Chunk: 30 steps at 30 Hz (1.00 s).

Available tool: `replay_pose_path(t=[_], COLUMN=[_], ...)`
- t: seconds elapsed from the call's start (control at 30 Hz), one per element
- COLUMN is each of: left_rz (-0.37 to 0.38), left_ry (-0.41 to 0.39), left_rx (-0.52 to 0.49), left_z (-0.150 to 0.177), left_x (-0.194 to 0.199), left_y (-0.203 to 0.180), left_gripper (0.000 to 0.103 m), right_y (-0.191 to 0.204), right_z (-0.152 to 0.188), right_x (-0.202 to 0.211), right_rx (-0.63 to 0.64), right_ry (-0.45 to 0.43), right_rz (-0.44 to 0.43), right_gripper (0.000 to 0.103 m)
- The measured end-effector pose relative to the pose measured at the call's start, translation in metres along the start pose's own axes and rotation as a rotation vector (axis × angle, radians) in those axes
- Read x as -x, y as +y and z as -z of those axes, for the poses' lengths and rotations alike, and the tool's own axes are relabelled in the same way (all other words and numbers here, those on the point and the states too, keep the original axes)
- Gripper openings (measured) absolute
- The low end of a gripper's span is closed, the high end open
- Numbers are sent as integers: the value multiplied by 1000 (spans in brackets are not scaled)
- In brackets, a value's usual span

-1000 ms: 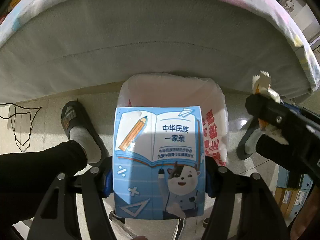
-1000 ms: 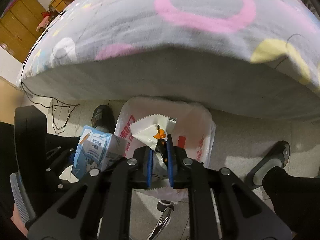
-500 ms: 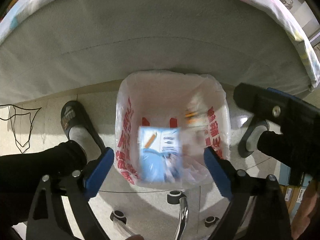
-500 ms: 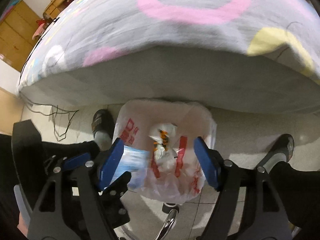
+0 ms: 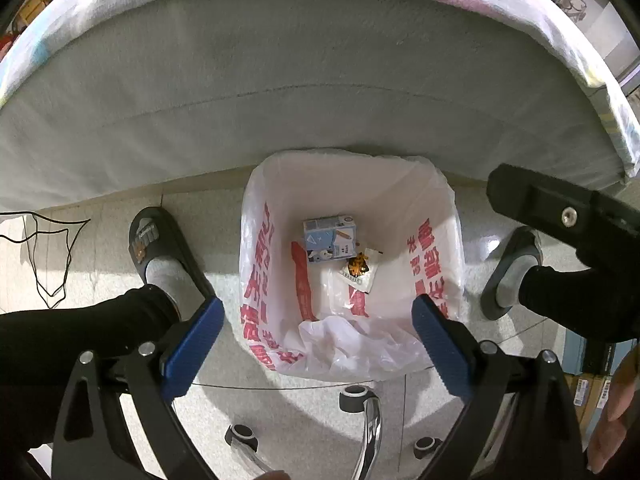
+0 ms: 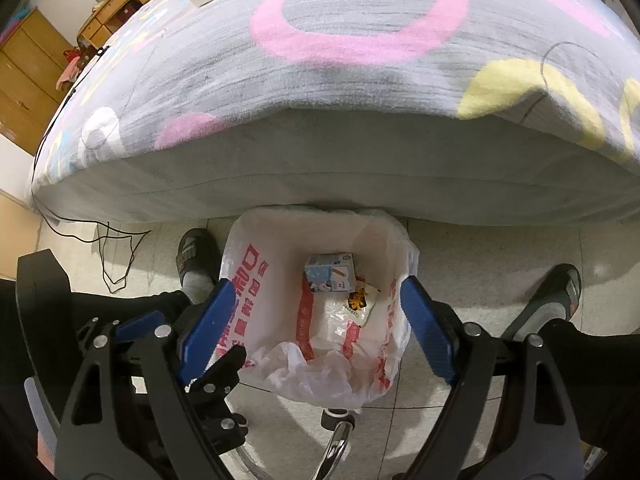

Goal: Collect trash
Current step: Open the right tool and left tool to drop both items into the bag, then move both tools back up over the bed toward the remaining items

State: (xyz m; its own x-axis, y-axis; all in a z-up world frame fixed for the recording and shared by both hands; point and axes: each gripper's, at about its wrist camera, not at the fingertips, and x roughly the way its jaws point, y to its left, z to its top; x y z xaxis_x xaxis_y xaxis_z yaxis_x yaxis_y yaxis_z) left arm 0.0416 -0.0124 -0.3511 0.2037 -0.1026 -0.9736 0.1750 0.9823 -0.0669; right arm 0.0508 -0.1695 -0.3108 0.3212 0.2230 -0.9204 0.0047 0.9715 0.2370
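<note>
A bin lined with a white bag with red print [image 5: 352,156] [image 6: 320,213] stands on the floor against the bed. At its bottom lie a blue milk carton [image 5: 330,240] [image 6: 331,273] and, touching its right side, a white snack wrapper with an orange picture [image 5: 358,270] [image 6: 358,300]. My left gripper [image 5: 316,308] hangs over the bin with its jaws opening, and nothing sits between its blue pads [image 5: 192,344]. My right gripper [image 6: 318,286] is also above the bin, its jaws opening and empty. Its black body [image 5: 560,216] shows at the right of the left wrist view.
A grey mattress [image 5: 280,80] under a patterned blanket [image 6: 360,32] looms behind the bin. A person's slippered feet [image 5: 160,248] [image 5: 512,268] flank it. A black cable [image 5: 48,256] lies on the floor at left. A chair's chrome base with casters [image 5: 360,408] sits in front.
Both grippers went from shut to wide open. The carton fell out of the left one and the wrapper out of the right one; both now lie in the bin.
</note>
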Motion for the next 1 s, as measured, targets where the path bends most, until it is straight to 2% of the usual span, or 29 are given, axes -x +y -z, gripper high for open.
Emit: replay_pose_path(t=[0.53, 1.0], left_rz=[-11, -4], left_ry=[-52, -220], left_rx=[-2, -26], left_z=[-2, -3], left_x=[18, 81], left_y=[-2, -9], left_gripper=[93, 93], right_y=[1, -9], right_z=[2, 14], right_x=[26, 103], right_rx=[14, -9], right_ry=[-58, -177], right_rz=[21, 25], right_gripper=[83, 84])
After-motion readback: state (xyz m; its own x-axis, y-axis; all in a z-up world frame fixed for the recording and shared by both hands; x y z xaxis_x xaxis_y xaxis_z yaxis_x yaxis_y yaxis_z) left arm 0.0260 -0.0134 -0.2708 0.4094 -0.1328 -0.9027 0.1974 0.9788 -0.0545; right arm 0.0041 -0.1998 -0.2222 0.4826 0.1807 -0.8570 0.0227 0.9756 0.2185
